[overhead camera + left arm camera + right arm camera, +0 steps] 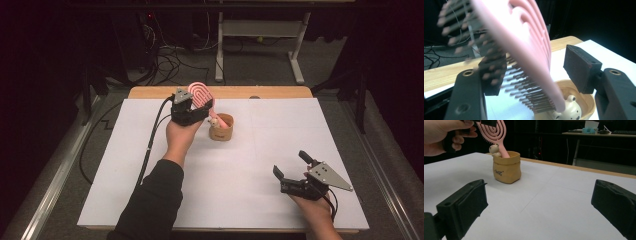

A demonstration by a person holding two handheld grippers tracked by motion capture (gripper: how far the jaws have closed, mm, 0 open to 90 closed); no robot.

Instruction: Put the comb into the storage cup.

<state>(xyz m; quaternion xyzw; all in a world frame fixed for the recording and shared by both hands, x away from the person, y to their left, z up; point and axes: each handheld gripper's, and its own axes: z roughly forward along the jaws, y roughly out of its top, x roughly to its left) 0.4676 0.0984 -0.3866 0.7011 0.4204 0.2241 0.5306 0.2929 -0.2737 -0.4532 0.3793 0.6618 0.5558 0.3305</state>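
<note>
A pink hairbrush [200, 94] stands handle-down in a small tan cup [221, 128] at the back middle of the white sheet, beside a little cream bear figure [213, 121]. My left gripper [201, 108] is around the brush head, open. In the left gripper view the brush [524, 45] leans between the jaws: its bristles brush the left pad and a gap shows at the right pad, with the cup [584, 100] and bear [570, 111] below. My right gripper [291, 164] rests open near the front right, with nothing between its jaws. The right gripper view [539, 202] faces the cup [507, 168] and brush [492, 131].
A white sheet [280, 130] covers the wooden table [280, 92]. Behind the table stand a white desk frame [260, 30] and loose cables [170, 60] on the floor. The left hand [439, 135] shows at the top left of the right gripper view.
</note>
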